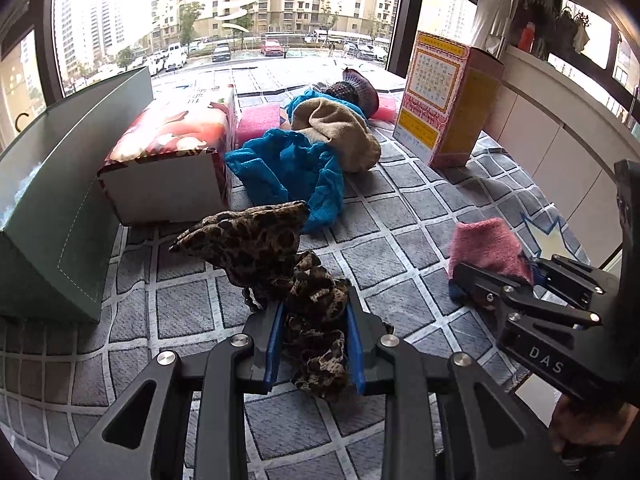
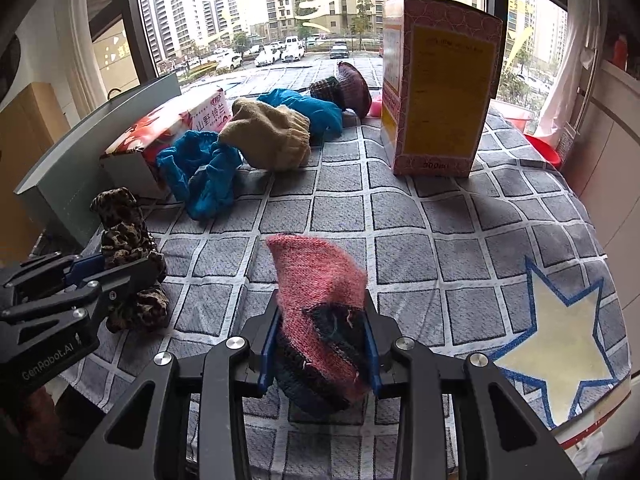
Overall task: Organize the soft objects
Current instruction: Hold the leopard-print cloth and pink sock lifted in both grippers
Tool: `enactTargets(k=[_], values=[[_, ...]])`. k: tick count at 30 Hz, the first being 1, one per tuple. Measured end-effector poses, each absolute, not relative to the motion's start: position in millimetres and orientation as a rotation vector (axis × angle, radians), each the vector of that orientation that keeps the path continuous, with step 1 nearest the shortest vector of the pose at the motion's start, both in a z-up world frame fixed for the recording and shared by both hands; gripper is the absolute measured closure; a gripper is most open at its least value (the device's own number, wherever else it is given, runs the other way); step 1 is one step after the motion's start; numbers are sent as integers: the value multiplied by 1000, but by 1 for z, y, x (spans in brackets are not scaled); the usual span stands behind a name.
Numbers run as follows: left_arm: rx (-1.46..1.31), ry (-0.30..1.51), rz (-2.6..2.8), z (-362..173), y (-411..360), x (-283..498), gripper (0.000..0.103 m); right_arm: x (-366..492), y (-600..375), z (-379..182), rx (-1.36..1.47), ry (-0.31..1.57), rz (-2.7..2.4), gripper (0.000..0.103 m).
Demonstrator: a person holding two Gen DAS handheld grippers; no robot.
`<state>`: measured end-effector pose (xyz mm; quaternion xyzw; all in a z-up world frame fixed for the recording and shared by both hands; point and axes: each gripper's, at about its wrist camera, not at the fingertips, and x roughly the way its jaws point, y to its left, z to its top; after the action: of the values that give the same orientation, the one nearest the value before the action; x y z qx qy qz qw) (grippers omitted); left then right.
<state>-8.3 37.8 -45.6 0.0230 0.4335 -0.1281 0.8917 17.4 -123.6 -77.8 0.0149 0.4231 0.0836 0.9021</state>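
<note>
Leopard-print fabric (image 1: 308,312), thin and crumpled, sits pinched between the blue-padded jaws of the left gripper (image 1: 316,344); its free end rises ahead of the jaws into a stiff, pointed fold. The jaws are closed on this fabric. In the right wrist view, the right gripper (image 2: 320,344) has its jaws closed on a knitted piece (image 2: 320,300), fuzzy pink wool above and dark blue-black yarn below, which stands up as a rounded cone. Both held pieces lie low over a grey cloth (image 1: 400,220) printed with a white grid and, at one corner, a blue-outlined pale star (image 2: 560,344); whether it covers a counter or a bed cannot be told.

Farther out, near the middle of the cloth, lies a heap of soft items: a bright blue knit (image 1: 292,168), open-textured and rumpled, with a beige ribbed knit (image 1: 336,132) resting partly on top of it. Behind these sits a dark purple crocheted cap (image 1: 356,88), dome-shaped, with pink sponge blocks (image 1: 260,120) beside the heap.

To the left stands a white cardboard box with a red floral top (image 1: 172,152), touching the blue knit, and beyond it a flat grey-green box (image 1: 60,208) with stitched edges. To the right an upright pink-and-yellow carton (image 1: 444,100) stands apart from the heap. A window (image 1: 240,12) closes the far edge.
</note>
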Motion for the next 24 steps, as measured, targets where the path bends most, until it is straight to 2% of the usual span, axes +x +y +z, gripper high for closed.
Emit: enactTargets(k=[24], values=[[54, 901, -259, -46, 37, -8, 73, 15, -120, -78, -12, 855, 177, 68]])
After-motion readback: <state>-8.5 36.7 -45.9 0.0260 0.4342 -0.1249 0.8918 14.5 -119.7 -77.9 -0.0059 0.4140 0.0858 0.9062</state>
